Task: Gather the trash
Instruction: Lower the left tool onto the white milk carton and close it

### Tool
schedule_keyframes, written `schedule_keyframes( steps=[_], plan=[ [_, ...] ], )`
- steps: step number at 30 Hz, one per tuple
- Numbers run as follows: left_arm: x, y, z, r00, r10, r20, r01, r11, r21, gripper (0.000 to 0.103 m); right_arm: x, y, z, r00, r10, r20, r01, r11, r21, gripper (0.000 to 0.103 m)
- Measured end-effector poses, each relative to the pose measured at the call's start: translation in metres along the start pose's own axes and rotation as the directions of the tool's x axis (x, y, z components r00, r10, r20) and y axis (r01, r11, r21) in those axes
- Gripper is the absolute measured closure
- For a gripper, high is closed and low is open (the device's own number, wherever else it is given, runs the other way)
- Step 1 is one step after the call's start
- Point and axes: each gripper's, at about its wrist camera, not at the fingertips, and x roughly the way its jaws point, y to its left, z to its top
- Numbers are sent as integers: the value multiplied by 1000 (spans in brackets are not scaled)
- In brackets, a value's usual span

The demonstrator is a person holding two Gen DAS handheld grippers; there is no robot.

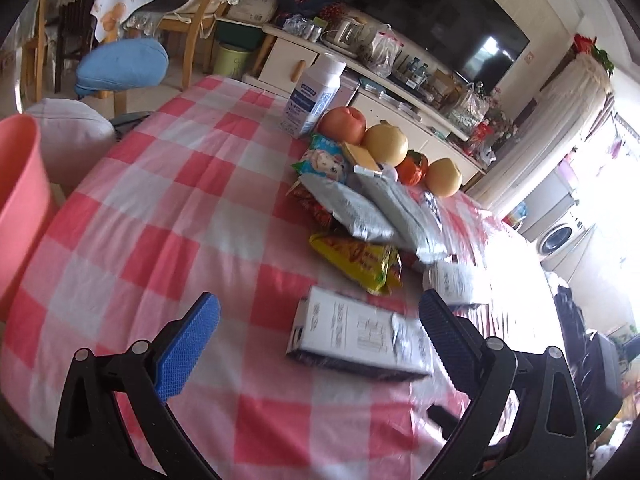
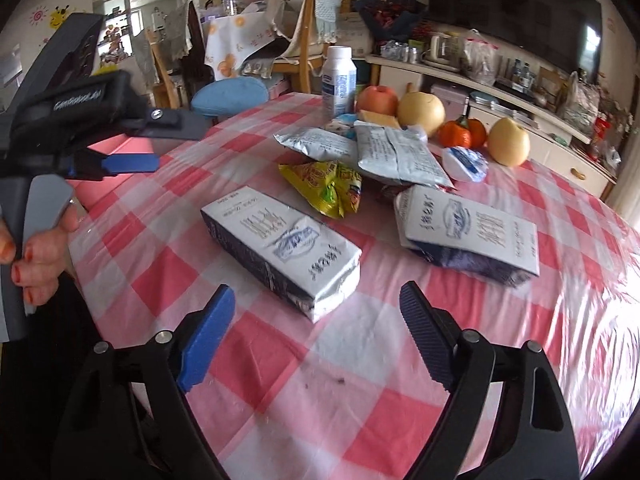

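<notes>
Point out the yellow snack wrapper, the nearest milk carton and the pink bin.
yellow snack wrapper (image 2: 324,186), right wrist view, crumpled middle.
nearest milk carton (image 2: 284,246), right wrist view, top face.
pink bin (image 1: 20,200), left wrist view, outer wall.

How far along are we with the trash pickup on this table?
Nothing looks collected yet. Both tools, left and right, are open and hold nothing; both point at the nearest milk carton. Still on the checked tablecloth: a second carton, a yellow snack wrapper and silver pouches. The pink bin waits at the table's edge.
</notes>
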Motion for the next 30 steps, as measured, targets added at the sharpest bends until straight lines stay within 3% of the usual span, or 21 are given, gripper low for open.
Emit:
schedule_keyframes(
  steps=[7, 13, 18, 21, 25, 27, 30],
  plan=[
    [22, 7, 4, 999, -23, -46, 22, 1000, -10, 5, 27, -4, 13, 997, 57, -49, -58, 998, -28, 15],
    [20, 12, -10, 992, -65, -106, 64, 998, -15, 5, 45, -18, 13, 986, 111, -123, -106, 993, 48, 15],
    [24, 9, -22, 974, -152, -169, 146, 988, -51, 5, 44, -7, 6, 961, 234, -147, -228, 972, 54, 15],
    [30, 3, -28, 962, -187, -198, 177, 982, -67, 5, 37, 11, 3, 934, 329, -142, -329, 944, 24, 15],
    [40, -1, -32, 964, -159, -211, 148, 987, -68, 5, 26, 33, -3, 871, 468, -149, -475, 880, -11, 15],
    [48, -2, -33, 968, -125, -216, 111, 991, -73, 5, 23, 38, -5, 862, 482, -159, -491, 871, -25, 15],
    [56, -9, -32, 974, -81, -212, 71, 996, -54, 5, 16, 34, -7, 871, 465, -159, -476, 879, -37, 15]
  ],
)
